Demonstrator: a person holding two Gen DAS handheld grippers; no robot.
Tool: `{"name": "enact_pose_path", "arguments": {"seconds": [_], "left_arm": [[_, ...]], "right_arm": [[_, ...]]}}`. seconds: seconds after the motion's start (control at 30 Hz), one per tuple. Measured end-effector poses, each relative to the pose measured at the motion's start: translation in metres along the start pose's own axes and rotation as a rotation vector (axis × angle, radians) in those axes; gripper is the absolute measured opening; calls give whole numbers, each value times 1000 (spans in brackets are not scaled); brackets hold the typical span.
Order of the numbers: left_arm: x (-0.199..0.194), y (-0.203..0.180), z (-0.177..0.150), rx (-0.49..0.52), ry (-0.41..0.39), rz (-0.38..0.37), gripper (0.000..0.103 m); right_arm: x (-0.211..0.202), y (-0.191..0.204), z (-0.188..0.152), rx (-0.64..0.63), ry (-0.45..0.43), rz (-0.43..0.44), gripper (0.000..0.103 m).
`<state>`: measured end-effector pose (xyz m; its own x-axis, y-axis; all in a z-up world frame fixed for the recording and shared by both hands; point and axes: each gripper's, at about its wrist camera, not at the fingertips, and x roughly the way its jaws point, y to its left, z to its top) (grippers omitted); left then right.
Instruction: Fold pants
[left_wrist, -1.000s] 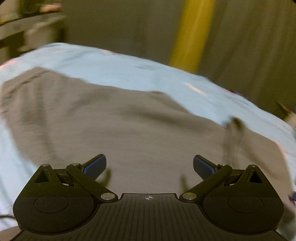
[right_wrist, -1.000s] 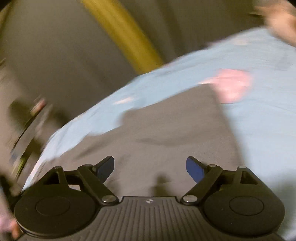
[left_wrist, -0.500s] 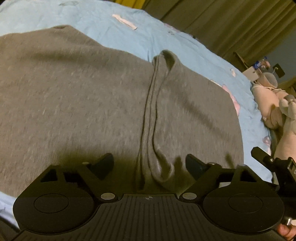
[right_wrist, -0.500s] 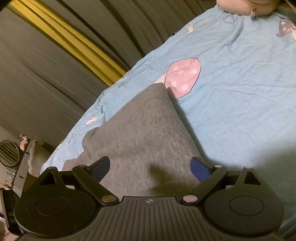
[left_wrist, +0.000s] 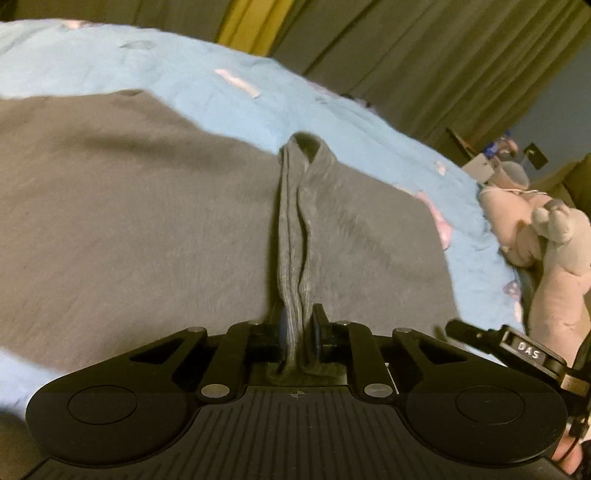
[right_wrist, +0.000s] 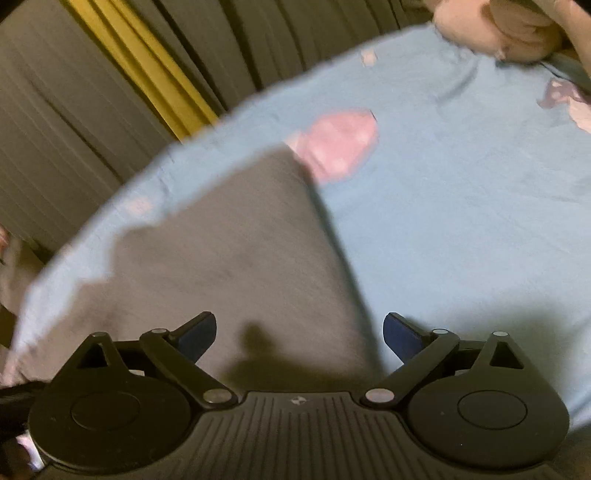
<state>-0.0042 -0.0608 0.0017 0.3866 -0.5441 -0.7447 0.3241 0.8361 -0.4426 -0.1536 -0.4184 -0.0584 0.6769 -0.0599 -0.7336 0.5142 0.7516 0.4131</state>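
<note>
Grey pants lie spread on a light blue bed sheet. A raised ridge of the fabric runs from the far edge toward me. My left gripper is shut on the near end of that ridge. In the right wrist view the pants lie below and ahead, their right edge running toward a pink mushroom print. My right gripper is open and empty just above the pants' right edge.
Pink and grey plush toys lie at the right edge of the bed; they also show in the right wrist view. Olive curtains with a yellow strip hang behind the bed. The right gripper's body shows beside the left one.
My left gripper has closed on the fabric ridge it straddled half a second ago. My right gripper stays open and has shifted slightly over the pants' right edge.
</note>
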Motion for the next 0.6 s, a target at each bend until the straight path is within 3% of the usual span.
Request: {"name": "enact_pose_path", "arguments": {"seconds": [0.13, 0.2, 0.27, 0.33, 0.6], "left_arm": [[14, 2, -14, 32, 41, 43, 18], [14, -3, -8, 60, 22, 53, 27], [5, 0, 1, 64, -30, 64, 47], [3, 1, 16, 62, -78, 62, 60], [47, -3, 59, 51, -21, 23, 65]], "right_arm": [[12, -6, 0, 40, 87, -16, 99], [15, -7, 1, 40, 96, -21, 99], [16, -5, -1, 19, 102, -28, 99], [16, -2, -1, 7, 97, -30, 99], [23, 4, 0, -36, 72, -49, 99]]}}
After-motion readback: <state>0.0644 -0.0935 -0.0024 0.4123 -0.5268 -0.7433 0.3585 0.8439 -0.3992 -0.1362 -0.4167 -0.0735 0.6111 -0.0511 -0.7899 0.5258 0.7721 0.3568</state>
